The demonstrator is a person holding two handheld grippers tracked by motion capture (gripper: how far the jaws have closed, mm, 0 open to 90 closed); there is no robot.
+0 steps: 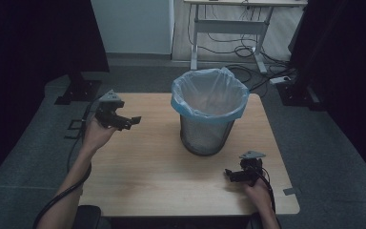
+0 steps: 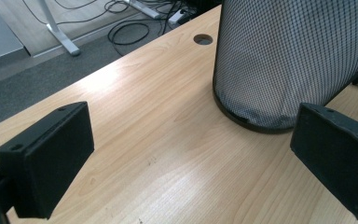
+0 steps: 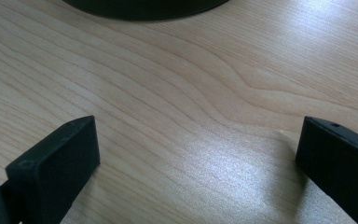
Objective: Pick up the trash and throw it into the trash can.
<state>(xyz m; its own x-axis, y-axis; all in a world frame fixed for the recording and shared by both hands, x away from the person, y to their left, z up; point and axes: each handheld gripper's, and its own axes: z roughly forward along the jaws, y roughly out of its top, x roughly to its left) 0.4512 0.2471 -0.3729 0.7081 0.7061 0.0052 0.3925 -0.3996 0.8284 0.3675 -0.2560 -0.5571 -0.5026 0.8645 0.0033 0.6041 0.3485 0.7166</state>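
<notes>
A black mesh waste bin (image 1: pixel 207 128) lined with a clear bag with a blue rim stands upright at the middle of the wooden table (image 1: pixel 147 167). My left gripper (image 1: pixel 129 121) hovers over the table's left side, open and empty, pointing toward the bin (image 2: pixel 284 60). Its jaws stand wide apart in the left gripper view. My right gripper (image 1: pixel 229 174) rests low near the front right of the table, open and empty, jaws spread over bare wood (image 3: pixel 191 121). The bin's dark base (image 3: pixel 144 7) edges the top of the right gripper view.
A round cable hole (image 2: pixel 203 39) sits in the table behind the bin. Beyond the table are a grey floor, a white desk frame (image 1: pixel 228 26) with loose cables (image 1: pixel 248 47), and dark screens on both sides. A black stand base (image 1: pixel 78 90) sits at the back left.
</notes>
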